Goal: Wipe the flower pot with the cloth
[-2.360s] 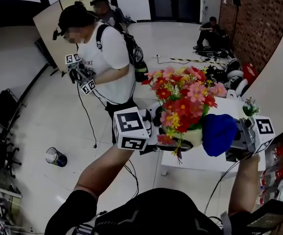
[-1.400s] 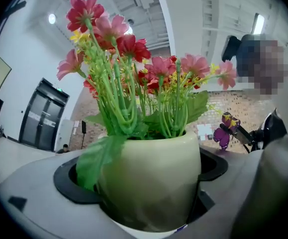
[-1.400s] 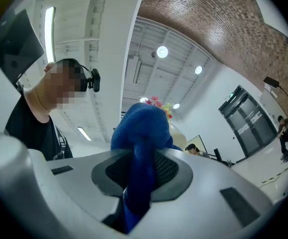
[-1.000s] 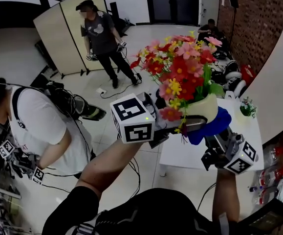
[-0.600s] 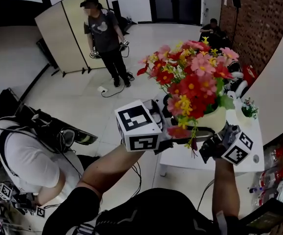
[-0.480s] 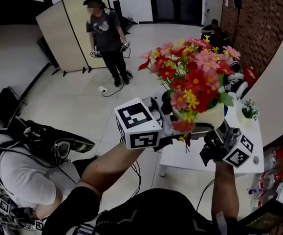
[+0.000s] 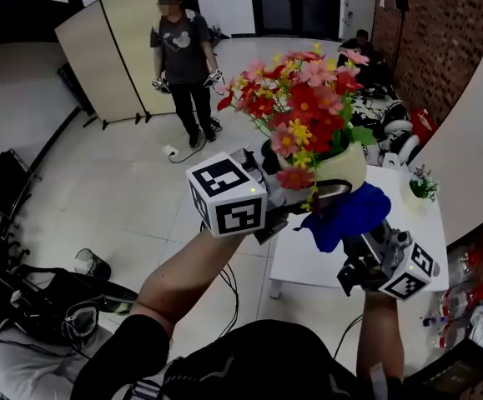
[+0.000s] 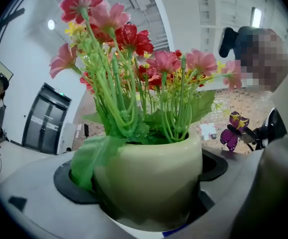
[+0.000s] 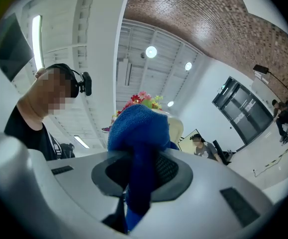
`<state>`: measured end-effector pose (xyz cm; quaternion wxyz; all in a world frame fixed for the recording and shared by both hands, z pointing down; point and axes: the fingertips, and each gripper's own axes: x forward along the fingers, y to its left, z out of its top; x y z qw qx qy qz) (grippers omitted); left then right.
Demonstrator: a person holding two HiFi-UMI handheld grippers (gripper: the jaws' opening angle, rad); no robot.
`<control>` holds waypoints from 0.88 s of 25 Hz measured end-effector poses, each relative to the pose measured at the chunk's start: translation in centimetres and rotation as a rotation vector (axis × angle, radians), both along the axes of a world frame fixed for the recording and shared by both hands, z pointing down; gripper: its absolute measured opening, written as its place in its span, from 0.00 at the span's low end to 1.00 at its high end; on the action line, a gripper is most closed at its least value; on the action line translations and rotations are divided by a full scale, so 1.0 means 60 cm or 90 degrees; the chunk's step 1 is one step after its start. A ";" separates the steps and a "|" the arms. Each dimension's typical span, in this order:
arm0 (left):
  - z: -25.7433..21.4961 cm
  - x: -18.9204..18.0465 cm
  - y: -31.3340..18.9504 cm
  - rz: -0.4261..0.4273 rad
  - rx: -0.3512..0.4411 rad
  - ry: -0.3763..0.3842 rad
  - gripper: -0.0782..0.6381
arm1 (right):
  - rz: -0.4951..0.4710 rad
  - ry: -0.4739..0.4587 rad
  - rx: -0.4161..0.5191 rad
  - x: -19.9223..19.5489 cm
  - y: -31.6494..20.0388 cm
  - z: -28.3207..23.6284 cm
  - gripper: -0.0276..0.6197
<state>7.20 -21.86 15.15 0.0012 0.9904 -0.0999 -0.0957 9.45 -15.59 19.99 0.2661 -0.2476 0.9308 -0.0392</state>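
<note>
My left gripper [image 7: 295, 202] holds a cream flower pot [image 7: 329, 167] of pink, red and yellow artificial flowers [image 7: 295, 98] up in the air. In the left gripper view the pot [image 8: 148, 180] fills the space between the jaws, which are shut on it. My right gripper [image 7: 366, 244] is shut on a blue cloth [image 7: 345, 215]. The cloth presses against the pot's lower right side from below. In the right gripper view the cloth [image 9: 139, 143] bunches between the jaws and hides most of the pot [image 9: 176, 131].
A white table [image 7: 308, 265] stands below the pot, with a small potted plant [image 7: 423, 186] at its far right. A person [image 7: 183, 52] stands by a beige screen [image 7: 91, 52]. A backpack [image 7: 57, 302] is at lower left and a brick wall [image 7: 441, 32] at right.
The pot has been swung and tilted while held. The right gripper dropped under the pot, hiding the cloth, and now the cloth shows again against the pot's lower right side.
</note>
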 end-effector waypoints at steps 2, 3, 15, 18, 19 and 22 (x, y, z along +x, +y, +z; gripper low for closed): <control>0.000 0.002 0.007 0.020 -0.002 0.006 0.92 | 0.005 0.005 -0.007 0.001 -0.013 0.000 0.14; 0.001 0.005 0.013 0.029 -0.002 0.006 0.91 | 0.009 0.008 -0.013 0.003 -0.022 0.003 0.14; 0.013 0.029 0.049 0.055 -0.014 0.014 0.92 | 0.042 -0.018 -0.078 0.041 -0.113 0.033 0.14; -0.007 0.008 0.035 0.051 -0.021 0.028 0.92 | 0.047 -0.027 -0.093 0.031 -0.120 0.040 0.14; -0.011 0.004 0.034 0.051 -0.018 0.031 0.91 | 0.046 -0.026 -0.097 0.027 -0.120 0.045 0.14; -0.014 0.000 0.033 0.046 -0.004 0.031 0.92 | 0.028 -0.025 -0.106 0.006 -0.119 0.055 0.14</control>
